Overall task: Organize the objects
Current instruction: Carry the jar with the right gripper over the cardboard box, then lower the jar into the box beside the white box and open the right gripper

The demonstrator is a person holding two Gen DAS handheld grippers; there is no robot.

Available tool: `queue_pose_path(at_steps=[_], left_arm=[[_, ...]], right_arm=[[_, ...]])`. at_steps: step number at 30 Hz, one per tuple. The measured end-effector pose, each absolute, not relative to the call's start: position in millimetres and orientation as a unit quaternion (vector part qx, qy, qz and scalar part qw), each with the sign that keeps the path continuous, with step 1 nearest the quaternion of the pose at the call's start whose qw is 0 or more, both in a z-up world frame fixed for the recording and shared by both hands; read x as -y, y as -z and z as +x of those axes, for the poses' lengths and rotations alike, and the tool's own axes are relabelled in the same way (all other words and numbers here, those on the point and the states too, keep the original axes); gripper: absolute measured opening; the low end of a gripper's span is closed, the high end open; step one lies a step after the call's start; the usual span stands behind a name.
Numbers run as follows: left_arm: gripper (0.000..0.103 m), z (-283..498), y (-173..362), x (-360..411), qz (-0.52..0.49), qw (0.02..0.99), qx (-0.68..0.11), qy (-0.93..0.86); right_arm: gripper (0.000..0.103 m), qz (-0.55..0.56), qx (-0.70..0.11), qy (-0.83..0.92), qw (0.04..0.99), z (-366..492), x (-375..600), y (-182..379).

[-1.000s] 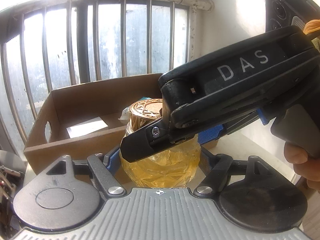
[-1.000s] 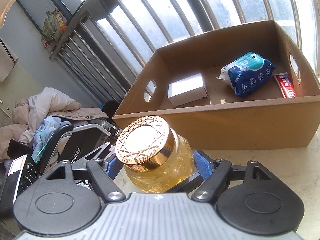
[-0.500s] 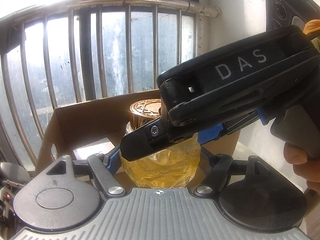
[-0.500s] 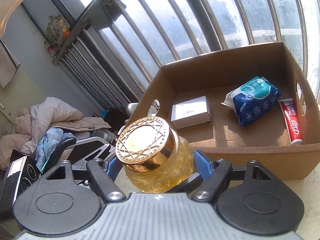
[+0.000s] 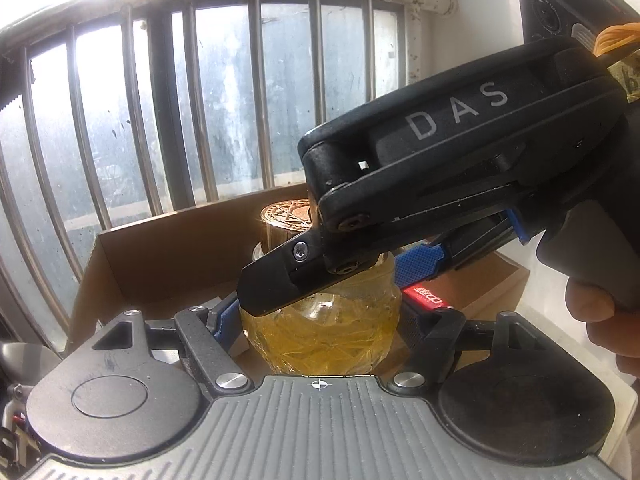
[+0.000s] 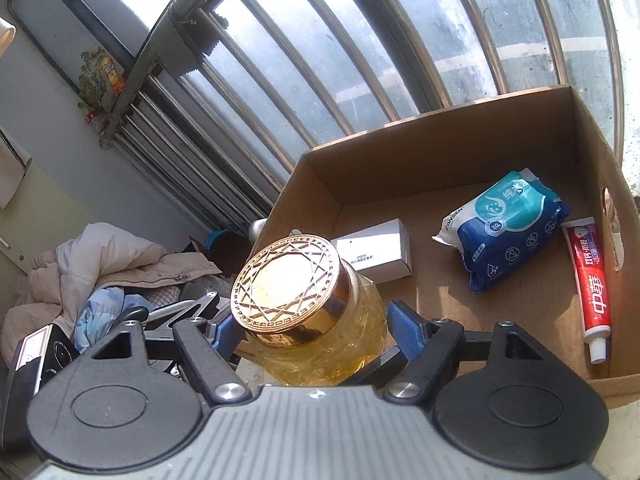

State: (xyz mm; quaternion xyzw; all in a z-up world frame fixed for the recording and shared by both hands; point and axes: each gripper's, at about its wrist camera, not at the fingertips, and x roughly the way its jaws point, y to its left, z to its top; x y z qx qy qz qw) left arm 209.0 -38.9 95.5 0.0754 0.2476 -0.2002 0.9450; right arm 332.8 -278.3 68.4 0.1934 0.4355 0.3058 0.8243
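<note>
A glass jar (image 6: 360, 320) of yellow liquid with a patterned gold lid (image 6: 286, 284) hangs in the air over the near left corner of an open cardboard box (image 6: 440, 152). My right gripper (image 6: 314, 332) is shut on the jar's body. My left gripper (image 5: 320, 320) is shut on the same jar (image 5: 320, 340) lower down. In the left wrist view the right gripper (image 5: 340, 276) reaches in from the right and hides most of the lid. The box (image 5: 160, 248) shows behind the jar.
In the box lie a small white carton (image 6: 376, 252), a blue pack of wipes (image 6: 508, 224) and a red toothpaste tube (image 6: 592, 280). Window bars (image 6: 360, 52) rise right behind it. Piled clothes (image 6: 100, 264) sit lower left. A person's hand (image 5: 600, 308) grips the right gripper's handle.
Both grippers carried the jar together toward the box. The jar now overlaps the box's near left corner, and more of the box floor shows.
</note>
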Motion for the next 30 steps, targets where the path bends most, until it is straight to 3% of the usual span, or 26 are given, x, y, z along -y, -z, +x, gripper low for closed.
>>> queue_pose_path(at_steps=[13, 30], left_arm=[[0.076, 285, -70, 38, 0.042, 0.894, -0.37, 0.25], [0.075, 316, -59, 26, -0.019, 0.857, -0.446, 0.258]], right_arm=[[0.079, 0.271, -0.508, -0.285, 0.766, 406, 301, -7], [0.077, 0.212, -0.565, -0.256, 0.755, 444, 285, 22]])
